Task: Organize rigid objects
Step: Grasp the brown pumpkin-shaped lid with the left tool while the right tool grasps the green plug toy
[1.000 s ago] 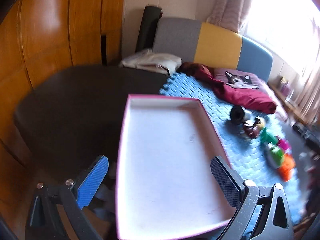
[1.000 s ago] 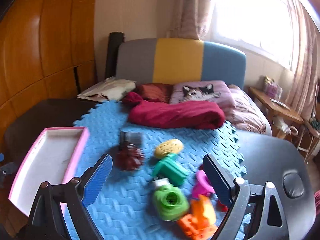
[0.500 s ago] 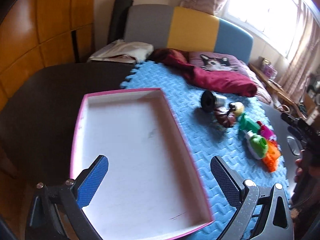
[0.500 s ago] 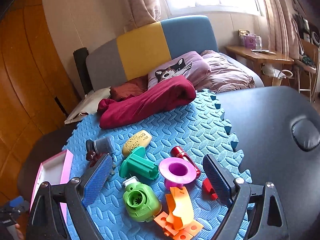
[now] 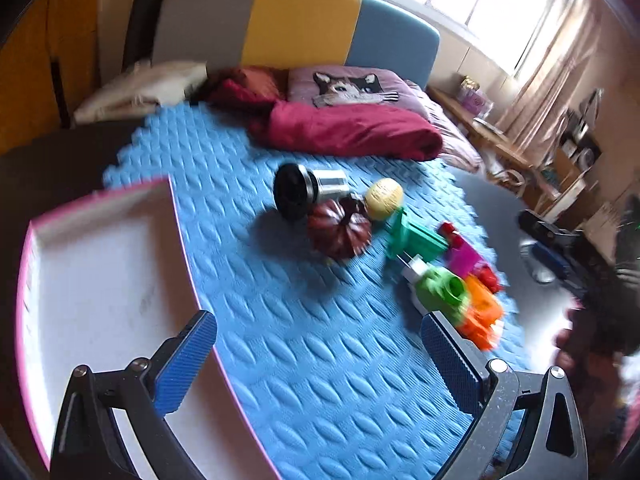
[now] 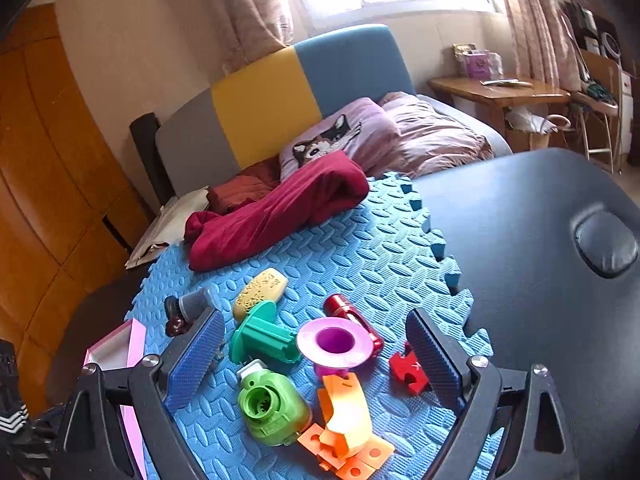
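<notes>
Here, ribbed plastic shapes (image 6: 276,408) on embossed foam mat (image 6: 360,248)

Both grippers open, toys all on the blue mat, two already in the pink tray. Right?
Not quite: the pink tray holds nothing, as the left wrist view shows. The rest stands: left gripper and right gripper are open, and the toys all lie on the blue mat.
</notes>
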A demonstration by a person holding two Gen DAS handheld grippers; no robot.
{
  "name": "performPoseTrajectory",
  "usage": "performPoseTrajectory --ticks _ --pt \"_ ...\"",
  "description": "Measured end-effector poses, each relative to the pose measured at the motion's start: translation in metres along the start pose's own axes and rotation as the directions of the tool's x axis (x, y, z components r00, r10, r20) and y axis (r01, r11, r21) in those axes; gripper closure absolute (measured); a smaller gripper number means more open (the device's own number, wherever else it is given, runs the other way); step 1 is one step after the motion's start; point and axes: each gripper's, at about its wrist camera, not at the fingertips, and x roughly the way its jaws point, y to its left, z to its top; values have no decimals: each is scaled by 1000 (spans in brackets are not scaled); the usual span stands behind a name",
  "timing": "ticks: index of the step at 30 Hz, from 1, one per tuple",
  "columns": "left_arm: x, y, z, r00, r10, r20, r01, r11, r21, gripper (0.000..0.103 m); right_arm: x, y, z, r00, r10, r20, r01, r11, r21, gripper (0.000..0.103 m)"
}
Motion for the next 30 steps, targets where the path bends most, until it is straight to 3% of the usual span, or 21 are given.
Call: performPoseTrajectory --ticks 4,7,9,19,20,21,24,30 --pt "16 -8 14 997 82 17 -82 996 28 1 -2 -7 1 1000 -8 4 8 1000 28 10" --pt "28 -16 24 994 104 43 -107 992 68 13 0 -12 2 1000 -3 -7 4 998 57 10" --pt "37 -22 29 993 109 47 -114 988 103 21 2 -15 2 1000 0 -18 1 998 70 10" --pt "73 -47 47 988 120 96 -136 975 178 34 4 -14 2 1000 -5 -25 6 998 64 10" --pt "80 -48 49 987 135 91 -149 973 178 39 5 -14 2 1000 -5 -28 7 998 64 9" --pt "87 -48 51 987 142 79 -154 973 171 54 5 -14 2 1000 -5 -30 7 998 64 9" --pt "94 -48 51 990 116 75 -127 979 162 79 8 -15 2 999 -8 -35 10 998 58 9" --pt "75 -39 36 995 69 76 -79 986 144 79 13 -7 1 997 56 -58 -55 998 25 16"
